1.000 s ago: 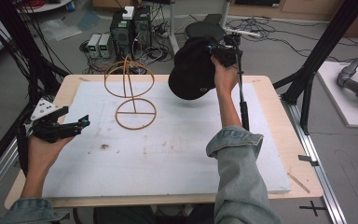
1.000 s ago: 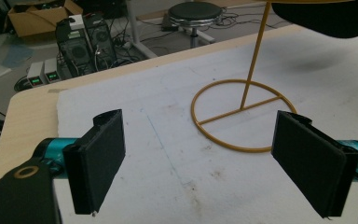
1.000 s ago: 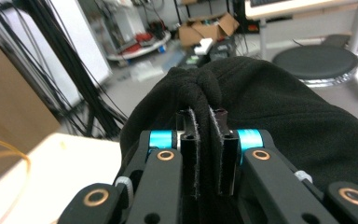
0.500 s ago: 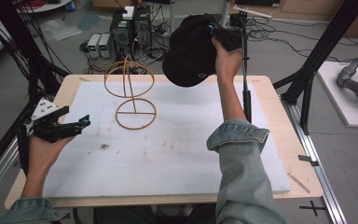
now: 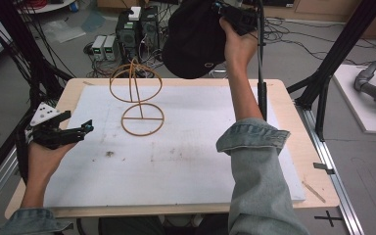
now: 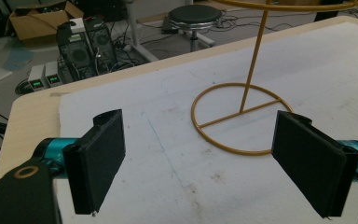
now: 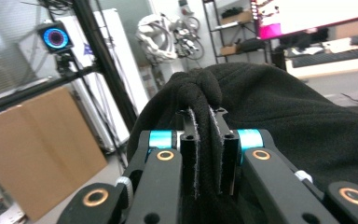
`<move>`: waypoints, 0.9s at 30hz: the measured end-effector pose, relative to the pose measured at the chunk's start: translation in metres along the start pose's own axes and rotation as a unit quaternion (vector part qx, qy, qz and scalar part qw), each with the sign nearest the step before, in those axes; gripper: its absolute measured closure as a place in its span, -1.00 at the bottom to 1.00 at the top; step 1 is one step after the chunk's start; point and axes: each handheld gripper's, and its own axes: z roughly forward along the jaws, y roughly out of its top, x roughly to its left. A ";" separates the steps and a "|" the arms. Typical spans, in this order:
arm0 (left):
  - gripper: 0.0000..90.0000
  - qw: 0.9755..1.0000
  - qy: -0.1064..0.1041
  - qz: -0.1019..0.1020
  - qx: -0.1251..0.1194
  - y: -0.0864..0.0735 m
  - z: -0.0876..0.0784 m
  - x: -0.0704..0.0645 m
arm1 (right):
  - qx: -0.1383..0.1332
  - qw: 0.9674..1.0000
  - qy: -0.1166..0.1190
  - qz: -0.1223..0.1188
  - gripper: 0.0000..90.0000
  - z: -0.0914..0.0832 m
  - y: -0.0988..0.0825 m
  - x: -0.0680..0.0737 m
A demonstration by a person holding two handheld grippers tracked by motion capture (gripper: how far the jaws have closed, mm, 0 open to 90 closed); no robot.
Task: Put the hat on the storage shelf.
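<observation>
lab room with computer towers point(image 5: 137, 30) on the floor behind a wooden table point(image 5: 293, 117) covered by a white board point(image 5: 186, 161). on the board, toward the far left, a yellow wire stand point(image 5: 139, 98) with a ring base. high above the table's far edge, black hat point(image 5: 196, 41) hanging from the right gripper point(image 7: 208, 140), jaws clamped together on a fold of its fabric. at the left edge, left gripper point(image 5: 76, 131) resting low, jaws wide apart, nothing between.

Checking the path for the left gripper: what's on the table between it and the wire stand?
Nothing. In the left gripper view, bare white board lies between the open left gripper and the wire stand.
</observation>
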 end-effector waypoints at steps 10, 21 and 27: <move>-0.60 1.000 0.000 0.002 0.000 0.001 -0.001 0.000 | 0.001 0.998 0.063 0.009 0.88 0.005 0.004 0.029; -0.60 1.000 0.002 0.001 -0.001 0.001 -0.001 0.001 | 0.020 0.993 0.115 0.022 0.87 0.022 -0.008 0.050; -0.60 1.000 0.003 0.002 -0.001 0.001 -0.002 0.001 | 0.036 0.990 0.137 0.023 0.87 0.032 -0.016 0.065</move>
